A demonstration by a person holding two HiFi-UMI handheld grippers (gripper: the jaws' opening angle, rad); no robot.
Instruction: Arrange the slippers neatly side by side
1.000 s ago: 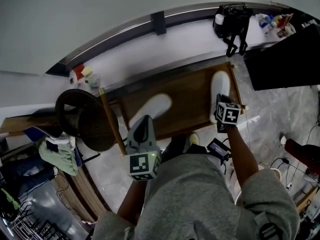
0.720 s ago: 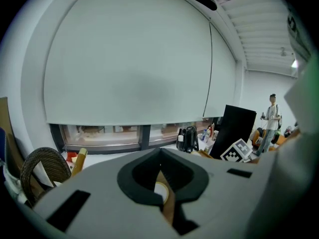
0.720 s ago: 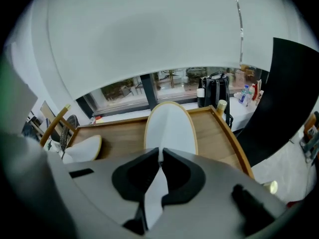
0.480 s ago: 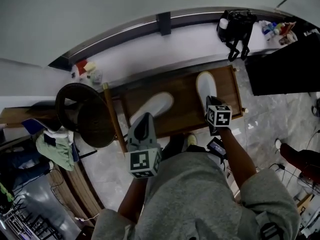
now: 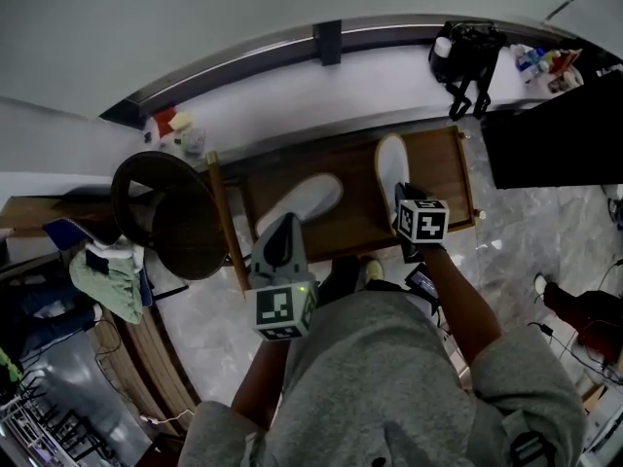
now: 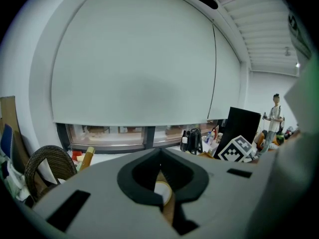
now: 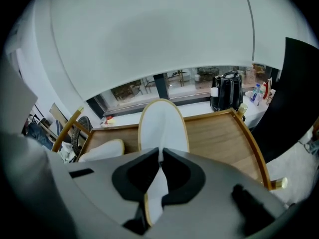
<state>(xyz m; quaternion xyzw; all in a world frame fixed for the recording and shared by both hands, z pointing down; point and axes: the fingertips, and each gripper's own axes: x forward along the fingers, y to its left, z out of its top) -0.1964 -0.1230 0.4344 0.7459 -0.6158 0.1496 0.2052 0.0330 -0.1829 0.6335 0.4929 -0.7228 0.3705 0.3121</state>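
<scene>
the right gripper (image 7: 160, 152) has its jaws pressed together on the heel edge of the right slipper (image 7: 162, 122), a white one with a tan rim. its toe points away from the person. this slipper is lengthwise over the right half of the wooden table (image 7: 224, 133). i cannot tell whether its heel is lifted off the wood. the gripper points steeply down. in the head view the bare right forearm (image 5: 459, 295) reaches forward to it, and the hand itself is hidden under the marker cube.

the left gripper (image 6: 161, 152) is fully closed and clamps nothing. through the hole behind its tips a small part of the left slipper (image 6: 162, 192) shows. in the head view the tips are just at the heel of this slipper, which lies slanted on the table's left half, apart from the other one and not parallel to it. whether they touch it cannot be made out. this gripper tilts only a little downward. the left forearm (image 5: 261, 382) is mostly covered by the grey shirt.
</scene>
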